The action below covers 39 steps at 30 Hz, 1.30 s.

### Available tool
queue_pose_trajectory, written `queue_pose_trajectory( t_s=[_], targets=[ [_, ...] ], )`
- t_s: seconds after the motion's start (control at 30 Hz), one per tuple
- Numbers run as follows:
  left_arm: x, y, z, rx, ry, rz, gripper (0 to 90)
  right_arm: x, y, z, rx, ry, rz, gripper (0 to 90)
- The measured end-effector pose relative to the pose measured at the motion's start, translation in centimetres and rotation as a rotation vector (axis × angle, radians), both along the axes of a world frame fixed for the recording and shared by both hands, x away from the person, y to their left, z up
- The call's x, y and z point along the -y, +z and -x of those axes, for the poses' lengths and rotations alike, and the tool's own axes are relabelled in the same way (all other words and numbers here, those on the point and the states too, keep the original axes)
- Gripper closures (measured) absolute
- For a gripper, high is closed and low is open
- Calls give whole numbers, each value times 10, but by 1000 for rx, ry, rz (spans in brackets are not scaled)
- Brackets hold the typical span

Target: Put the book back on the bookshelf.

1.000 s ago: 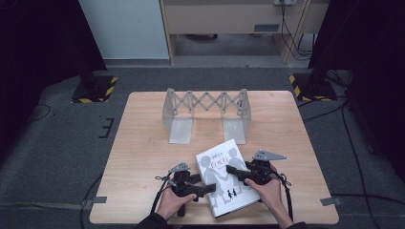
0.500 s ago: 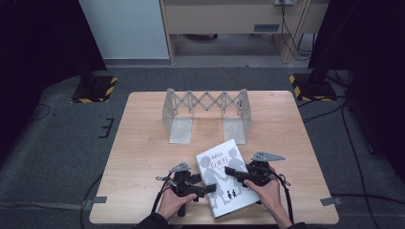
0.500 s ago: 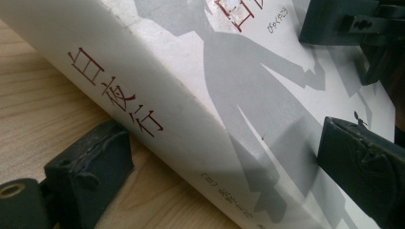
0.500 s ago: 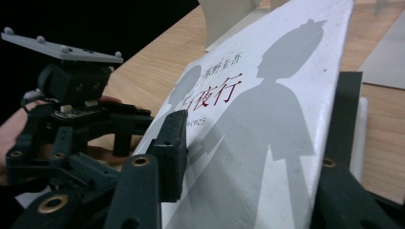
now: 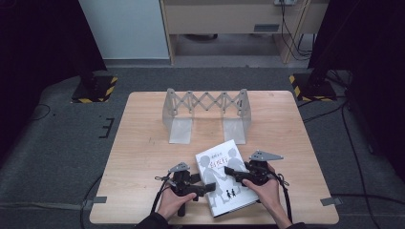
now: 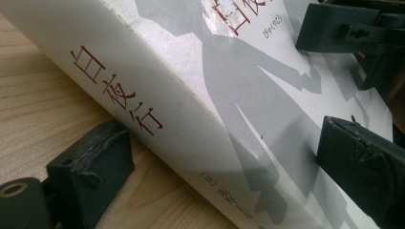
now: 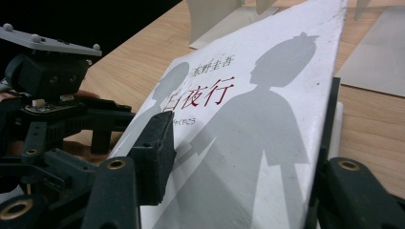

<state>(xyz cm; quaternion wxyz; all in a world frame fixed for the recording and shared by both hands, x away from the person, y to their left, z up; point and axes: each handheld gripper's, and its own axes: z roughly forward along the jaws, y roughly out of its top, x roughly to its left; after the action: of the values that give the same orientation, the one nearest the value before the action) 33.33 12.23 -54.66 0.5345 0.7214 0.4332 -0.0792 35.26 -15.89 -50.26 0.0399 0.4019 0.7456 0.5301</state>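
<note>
A white book (image 5: pixel 222 179) with grey silhouettes and red lettering lies flat near the table's front edge. My left gripper (image 5: pixel 203 183) reaches in from the book's left. In the left gripper view its jaws (image 6: pixel 224 164) straddle the spine (image 6: pixel 143 114): one pad sits on the wood against the spine, the other stands over the cover (image 6: pixel 267 109). My right gripper (image 5: pixel 232 176) comes in from the book's right. Its jaws (image 7: pixel 243 157) have just been opening, with the book (image 7: pixel 248 119) between them; one pad hovers over the cover and the other stands at the book's edge.
A metal folding rack (image 5: pixel 205 112) with a scissor lattice and two flat feet stands at mid-table behind the book. Bare wood of the table (image 5: pixel 143 157) lies to the left. Each gripper view also shows the other gripper: left (image 7: pixel 52 95), right (image 6: pixel 353 33).
</note>
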Motion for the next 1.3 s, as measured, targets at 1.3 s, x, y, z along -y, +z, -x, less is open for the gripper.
queue_pose_trajectory(
  t_s=[1.3],
  targets=[
    [1, 2, -3, -4, 30, -23, 116, 12, -24, -13, -149, -64, 10, 303]
  ],
)
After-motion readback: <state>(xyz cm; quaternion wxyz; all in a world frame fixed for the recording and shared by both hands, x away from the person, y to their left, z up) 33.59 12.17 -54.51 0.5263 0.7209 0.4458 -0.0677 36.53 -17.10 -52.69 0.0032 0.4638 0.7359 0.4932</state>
